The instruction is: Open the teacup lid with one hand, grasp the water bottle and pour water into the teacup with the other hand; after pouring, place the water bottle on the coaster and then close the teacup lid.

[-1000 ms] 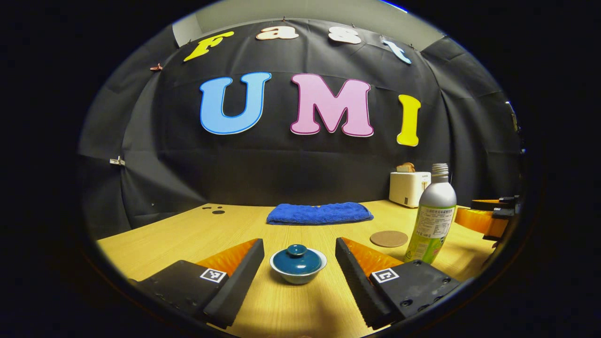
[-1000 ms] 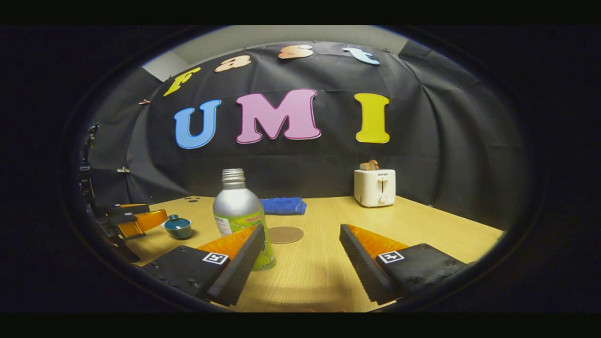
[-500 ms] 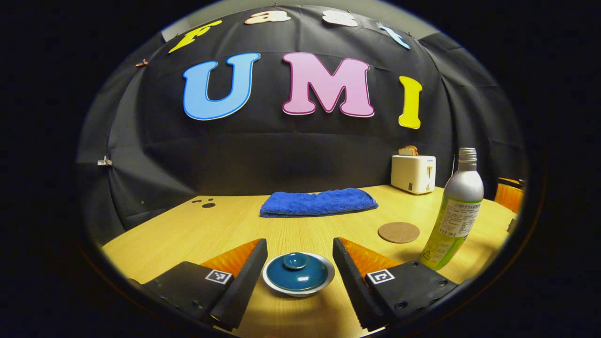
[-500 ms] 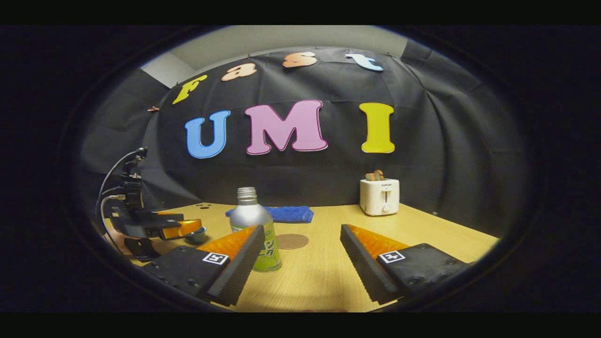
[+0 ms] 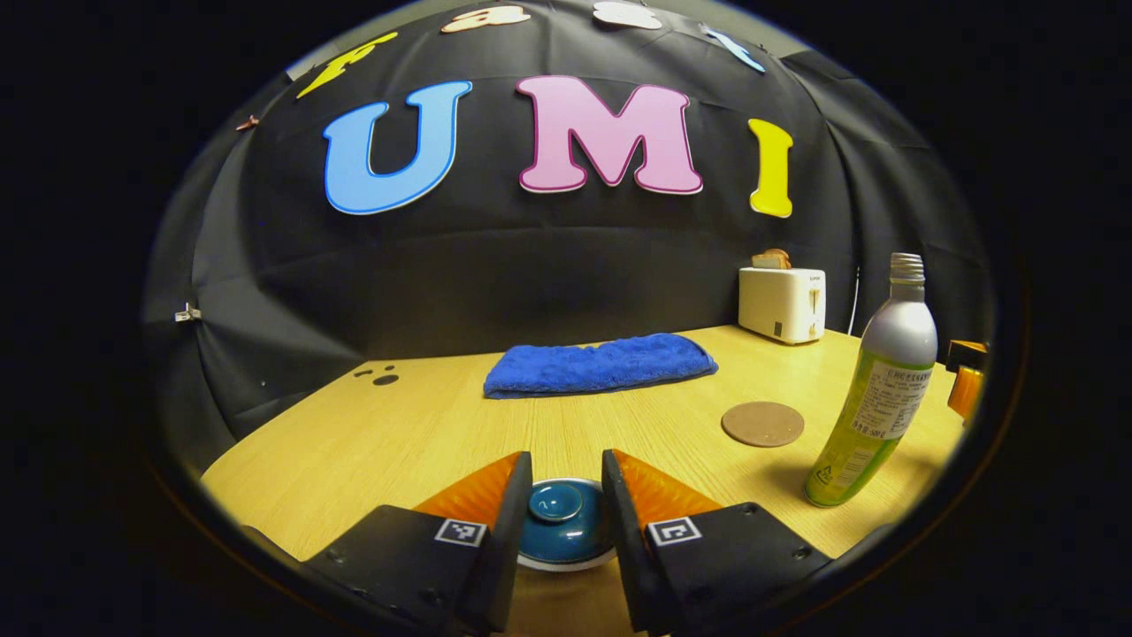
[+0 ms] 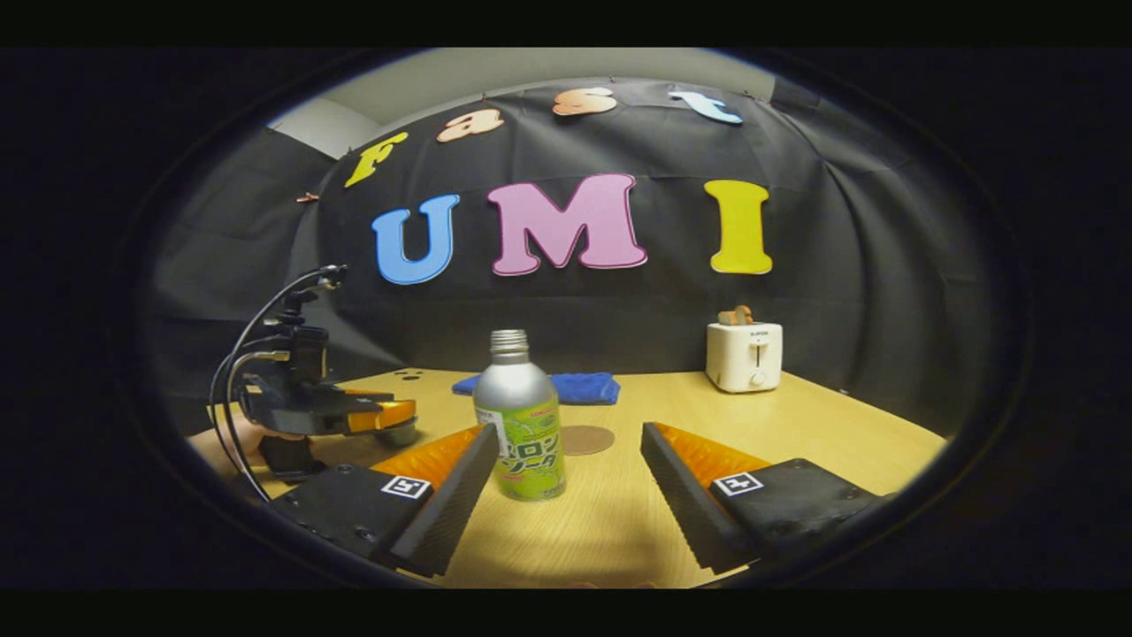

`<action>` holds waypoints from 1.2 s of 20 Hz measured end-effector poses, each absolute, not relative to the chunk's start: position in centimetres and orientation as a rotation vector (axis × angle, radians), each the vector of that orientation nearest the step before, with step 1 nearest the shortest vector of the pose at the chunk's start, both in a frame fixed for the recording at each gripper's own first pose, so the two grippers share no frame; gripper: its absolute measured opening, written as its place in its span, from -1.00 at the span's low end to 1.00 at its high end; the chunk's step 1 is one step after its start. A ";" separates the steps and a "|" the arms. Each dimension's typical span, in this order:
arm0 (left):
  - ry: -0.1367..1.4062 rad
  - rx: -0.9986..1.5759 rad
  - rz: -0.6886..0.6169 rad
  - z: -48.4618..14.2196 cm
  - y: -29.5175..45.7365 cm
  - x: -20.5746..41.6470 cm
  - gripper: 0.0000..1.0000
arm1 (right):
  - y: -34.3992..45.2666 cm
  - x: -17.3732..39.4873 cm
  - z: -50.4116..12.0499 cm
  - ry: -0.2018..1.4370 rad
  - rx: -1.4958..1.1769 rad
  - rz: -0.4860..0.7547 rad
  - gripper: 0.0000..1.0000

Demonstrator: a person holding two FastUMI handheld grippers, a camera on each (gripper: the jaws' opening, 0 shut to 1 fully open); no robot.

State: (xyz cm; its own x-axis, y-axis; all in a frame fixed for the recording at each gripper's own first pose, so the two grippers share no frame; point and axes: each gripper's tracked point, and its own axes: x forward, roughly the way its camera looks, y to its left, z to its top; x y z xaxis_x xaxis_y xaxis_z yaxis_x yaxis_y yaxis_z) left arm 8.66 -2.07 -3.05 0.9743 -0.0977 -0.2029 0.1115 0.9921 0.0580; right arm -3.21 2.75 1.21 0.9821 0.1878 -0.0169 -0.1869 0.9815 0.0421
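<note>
Both fingers of the left gripper (image 5: 559, 522) sit close around the teacup lid (image 5: 555, 513), maybe pinching it, can't tell, so I'd squeeze its knob centered and lift straight up, while the right gripper (image 6: 566, 491) waits spread before the water bottle (image 6: 522, 416).

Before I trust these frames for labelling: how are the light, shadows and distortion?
Left gripper view: warm light, the water bottle leans from fisheye bending and casts a soft shadow toward the coaster; teacup lid sharp. Right gripper view: dimmer, table edge curved, left gripper small but clear.

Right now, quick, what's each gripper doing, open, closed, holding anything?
Left gripper: fingers either side of the teacup lid; whether they press it cannot be told.
Right gripper: open, holding nothing, water bottle ahead.
</note>
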 end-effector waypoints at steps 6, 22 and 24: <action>0.207 0.078 -0.090 -3.1 -1.8 8.6 -0.32 | 4.2 -3.2 0.8 0.036 0.035 0.237 0.99; 0.013 0.024 -0.026 3.7 2.3 2.9 -0.42 | 6.2 -0.8 -0.4 0.062 0.003 0.225 1.00; 0.008 0.048 -0.008 3.7 3.2 2.2 -0.41 | 6.7 0.1 -0.6 0.067 0.000 0.221 0.99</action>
